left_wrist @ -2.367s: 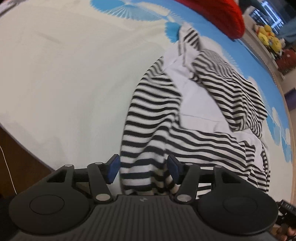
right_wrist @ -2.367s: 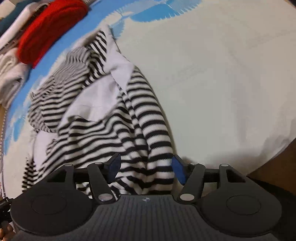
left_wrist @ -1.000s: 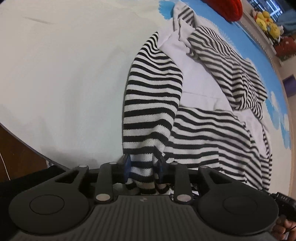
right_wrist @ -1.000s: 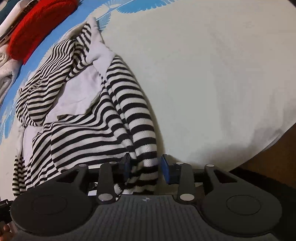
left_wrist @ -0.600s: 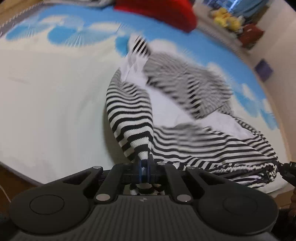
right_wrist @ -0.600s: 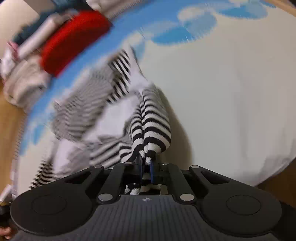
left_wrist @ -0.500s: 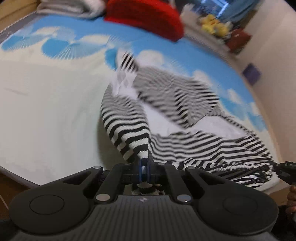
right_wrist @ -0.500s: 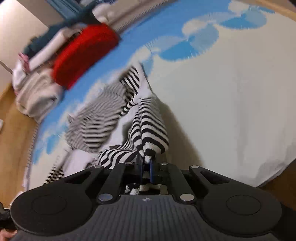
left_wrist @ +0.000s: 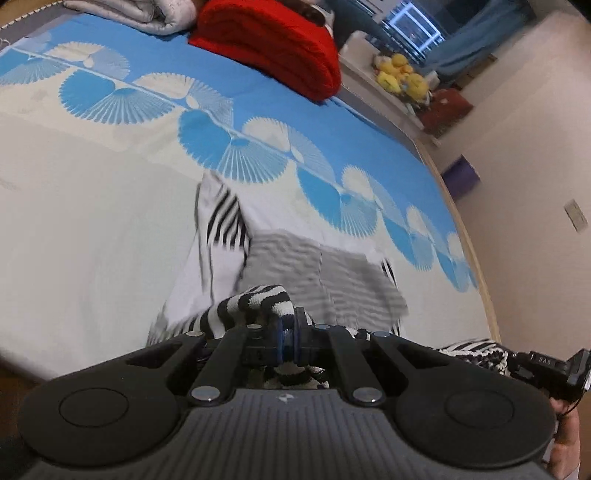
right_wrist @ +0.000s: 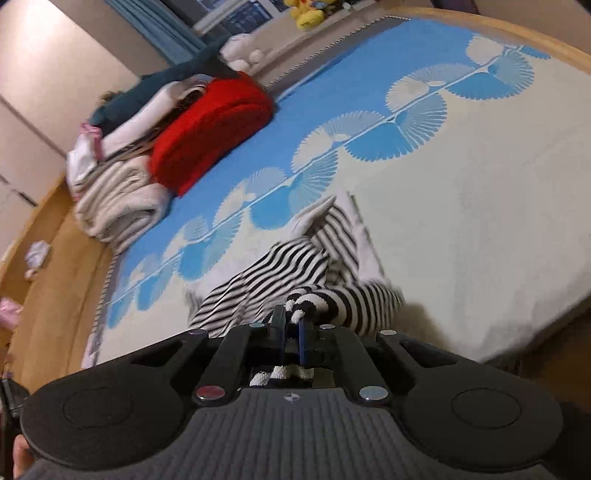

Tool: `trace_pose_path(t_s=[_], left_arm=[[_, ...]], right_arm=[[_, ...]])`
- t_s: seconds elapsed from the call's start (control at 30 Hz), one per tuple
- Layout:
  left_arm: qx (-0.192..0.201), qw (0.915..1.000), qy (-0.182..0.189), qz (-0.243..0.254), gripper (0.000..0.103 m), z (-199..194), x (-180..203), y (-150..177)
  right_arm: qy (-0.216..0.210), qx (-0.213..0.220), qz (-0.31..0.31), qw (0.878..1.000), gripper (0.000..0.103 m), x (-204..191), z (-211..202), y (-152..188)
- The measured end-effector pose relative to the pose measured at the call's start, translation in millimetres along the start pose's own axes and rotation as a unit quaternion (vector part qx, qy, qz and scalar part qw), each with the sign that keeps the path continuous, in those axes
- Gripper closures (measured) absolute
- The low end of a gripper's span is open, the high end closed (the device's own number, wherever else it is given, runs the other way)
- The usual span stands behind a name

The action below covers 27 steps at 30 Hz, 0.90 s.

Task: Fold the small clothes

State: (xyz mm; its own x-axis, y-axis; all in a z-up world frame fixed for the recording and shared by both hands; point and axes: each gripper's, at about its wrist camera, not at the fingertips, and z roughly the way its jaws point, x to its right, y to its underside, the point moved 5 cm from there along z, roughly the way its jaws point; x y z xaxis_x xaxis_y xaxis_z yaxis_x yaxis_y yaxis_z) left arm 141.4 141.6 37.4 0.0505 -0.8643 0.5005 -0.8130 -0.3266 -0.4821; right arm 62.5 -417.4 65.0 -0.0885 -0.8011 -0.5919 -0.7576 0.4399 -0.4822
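1. My left tool [left_wrist: 289, 338] is clenched on a bunched edge of the striped top [left_wrist: 258, 295]; the blue pads press the knit from both sides.
2. My right tool [right_wrist: 291, 332] is clenched on another bunched part of the same top [right_wrist: 280, 269], and a bit of striped cloth sticks out behind its pads.
3. The top is black and white, with some plain white parts. Between the two tools it hangs a little above the bed [left_wrist: 92, 221], and its far part lies on the sheet. The cloth is blurred in both views.
4. In the left view the top spreads from the tool to the far side and to the right, where a striped edge reaches my right tool [left_wrist: 546, 365] at the right border.
5. The bed has a cream sheet with blue fan patterns across the far part.
6. A red blanket [left_wrist: 266, 44], folded, lies at the far edge of the bed, and a grey one [left_wrist: 147, 14] lies just beside it, to the left in this view.
7. Yellow toys [left_wrist: 400, 79] stand on a ledge behind the bed.
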Motion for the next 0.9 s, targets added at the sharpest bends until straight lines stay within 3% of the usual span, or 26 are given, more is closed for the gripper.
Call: trace_pose_path(t_s=[0.2,0.23,0.27,0.3,0.33,0.43,0.53,0.6,0.73,0.9], left_arm=[[0.008,0.9964,-0.041,-0.073,0.094,102,-36,-83],[0.012,0.9948,-0.044,-0.091,0.09,116,-47,-92],[0.013,0.9937,-0.049,-0.1,0.078,124,-55,-97],[0.017,0.9927,-0.055,-0.106,0.067,129,-64,-101],[0.027,0.9926,-0.059,-0.102,0.065,129,-70,-101],[0.027,0.9945,-0.071,-0.072,0.065,126,-77,-97],[0.039,0.9976,-0.057,-0.002,0.059,125,-63,-99],[0.029,0.9966,-0.07,0.033,0.05,133,-59,-94],[0.004,0.9919,-0.105,0.071,0.049,155,-55,-85],[-0.002,0.9864,-0.134,0.096,0.037,177,-52,-87]], right_arm=[[0.005,0.004,0.025,1.0,0.093,0,117,-79],[0.013,0.011,0.031,0.999,0.088,3,135,-91],[0.025,0.027,0.039,0.999,0.084,7,151,-104],[0.042,0.044,0.038,0.997,0.066,11,164,-114],[0.066,0.062,0.027,0.995,0.054,16,175,-122],[0.098,0.108,-0.017,0.989,0.053,29,182,-123],[0.086,0.062,-0.044,0.993,0.053,35,196,-116],[0.07,0.05,-0.102,0.991,0.049,27,203,-111],[0.104,0.012,-0.216,0.971,0.045,15,227,-91],[0.118,0.003,-0.297,0.948,0.039,-3,247,-80]])
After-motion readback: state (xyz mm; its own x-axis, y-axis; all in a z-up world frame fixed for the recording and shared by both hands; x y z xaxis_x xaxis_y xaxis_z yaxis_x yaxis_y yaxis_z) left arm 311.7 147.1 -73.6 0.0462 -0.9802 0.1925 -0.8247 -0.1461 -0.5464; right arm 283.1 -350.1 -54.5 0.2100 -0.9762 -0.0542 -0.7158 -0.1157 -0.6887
